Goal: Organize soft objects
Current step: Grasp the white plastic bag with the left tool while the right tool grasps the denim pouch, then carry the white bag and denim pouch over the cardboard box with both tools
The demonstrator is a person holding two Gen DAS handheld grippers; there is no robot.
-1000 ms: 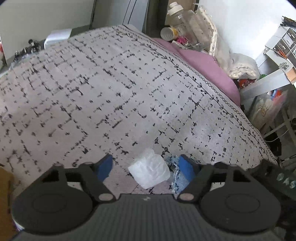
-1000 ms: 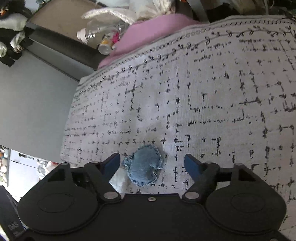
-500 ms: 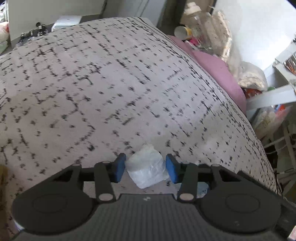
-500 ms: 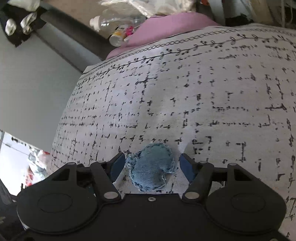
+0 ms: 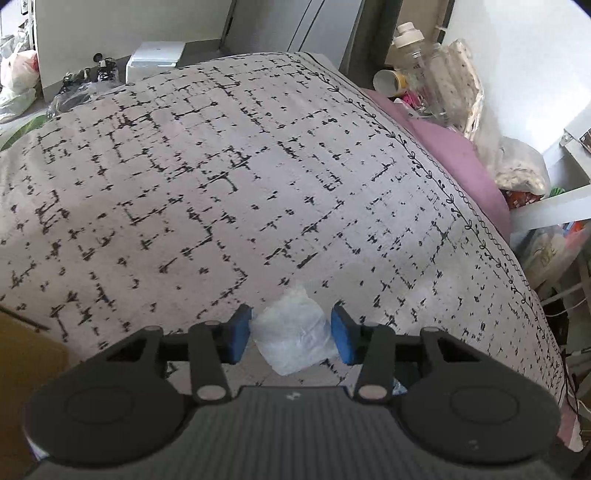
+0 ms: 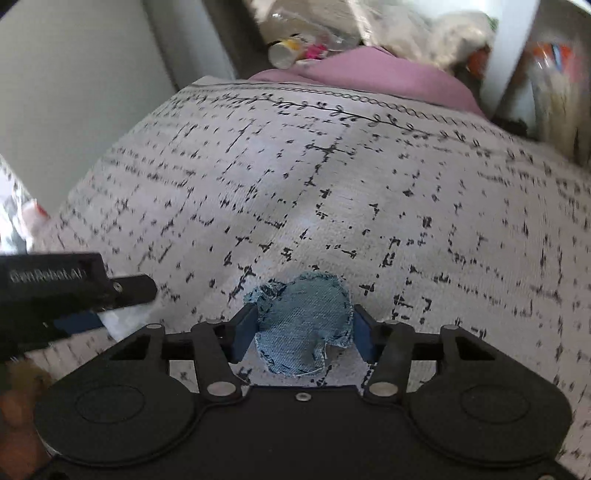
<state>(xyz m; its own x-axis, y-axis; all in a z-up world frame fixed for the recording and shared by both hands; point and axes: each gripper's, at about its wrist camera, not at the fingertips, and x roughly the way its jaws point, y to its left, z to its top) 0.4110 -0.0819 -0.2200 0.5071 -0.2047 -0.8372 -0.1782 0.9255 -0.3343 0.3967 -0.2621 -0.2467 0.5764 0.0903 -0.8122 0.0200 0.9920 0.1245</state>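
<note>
Patterned bedspread (image 6: 369, 192): denim patch (image 6: 304, 325) lies flat, lobes leftward.

A grey patterned bedspread (image 5: 229, 177) is covering the bed. A pink sheet (image 5: 461, 162) is showing at its edge. White walls (image 5: 122, 26) are surrounding it.

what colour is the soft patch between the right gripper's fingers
Faded denim blue with dark stitching round its frayed edge; the denim patch shows best in the right wrist view.
</note>
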